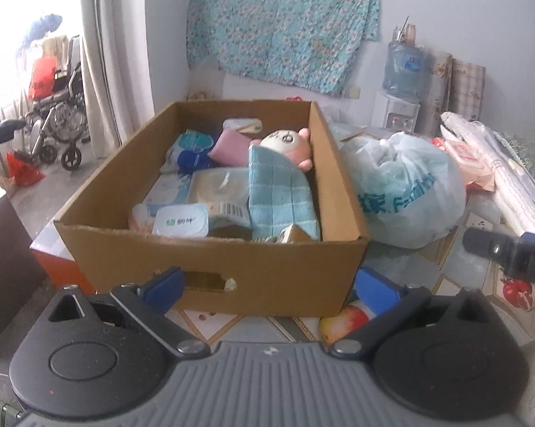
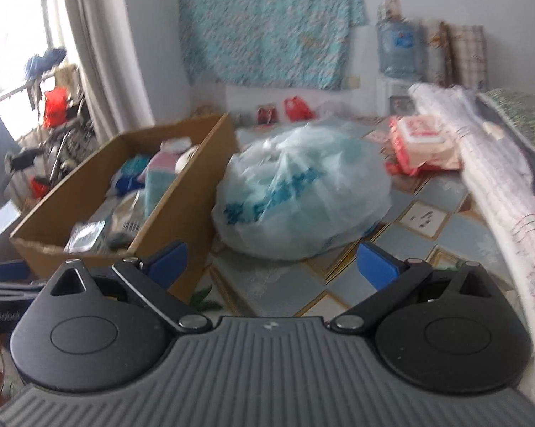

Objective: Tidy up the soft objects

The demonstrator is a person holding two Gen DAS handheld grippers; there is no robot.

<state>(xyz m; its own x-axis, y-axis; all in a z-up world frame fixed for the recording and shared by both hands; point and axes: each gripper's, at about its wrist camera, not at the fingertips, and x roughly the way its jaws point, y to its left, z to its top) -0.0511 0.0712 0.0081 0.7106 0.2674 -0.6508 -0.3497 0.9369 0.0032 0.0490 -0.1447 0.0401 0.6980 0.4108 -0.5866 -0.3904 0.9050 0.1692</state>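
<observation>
A cardboard box (image 1: 210, 259) stands on the table and holds soft things: a pink plush toy (image 1: 289, 142), a blue checked towel (image 1: 281, 192), a pink pillow (image 1: 230, 147) and several wipe packs (image 1: 180, 220). My left gripper (image 1: 267, 286) is open and empty, just in front of the box's near wall. My right gripper (image 2: 273, 267) is open and empty, facing a full white plastic bag (image 2: 303, 192) beside the box (image 2: 182, 206). The right gripper also shows at the right edge of the left wrist view (image 1: 509, 252). The right wrist view is blurred.
A pink wipe pack (image 2: 424, 142) lies behind the bag. A rolled white checked cloth (image 2: 488, 163) runs along the right side. The table has a tiled fruit-print cover (image 2: 424, 220). A water dispenser (image 1: 399, 106) and a wheelchair (image 1: 57, 114) stand further back.
</observation>
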